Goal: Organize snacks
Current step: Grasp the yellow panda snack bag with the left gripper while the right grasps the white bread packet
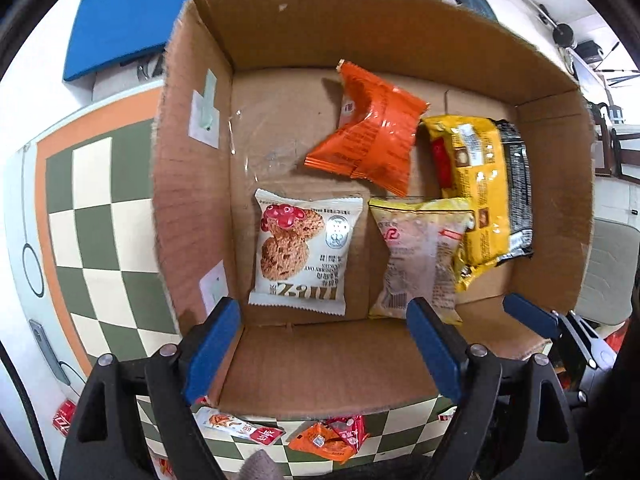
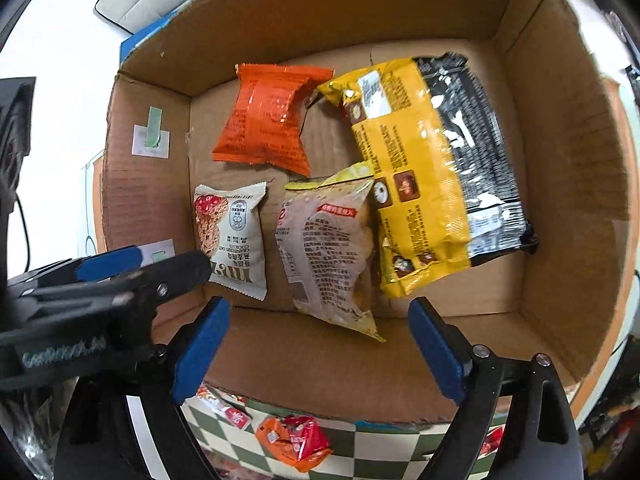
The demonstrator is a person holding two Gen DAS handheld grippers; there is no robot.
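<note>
An open cardboard box (image 1: 192,200) (image 2: 140,200) holds several snack packs. A white cookie pack (image 1: 304,252) (image 2: 236,236) lies at the near left and a pale translucent pack (image 1: 420,256) (image 2: 328,248) beside it. Behind them are an orange pack (image 1: 368,136) (image 2: 268,120) and a yellow-and-black pack (image 1: 484,192) (image 2: 436,168). My left gripper (image 1: 324,320) hangs open over the cookie pack's near edge, its pads clear of it. My right gripper (image 2: 320,312) stands open above the pale pack, which lies free on the box floor. The left gripper's fingers (image 2: 188,268) show at the right wrist view's left edge.
The box sits on a green-and-cream checkered mat (image 1: 100,208). Loose snacks lie on the mat in front of the box: an orange-red pile (image 1: 332,436) (image 2: 296,436) and a white sachet (image 1: 236,428). A blue pad (image 1: 132,24) lies beyond the box at the far left.
</note>
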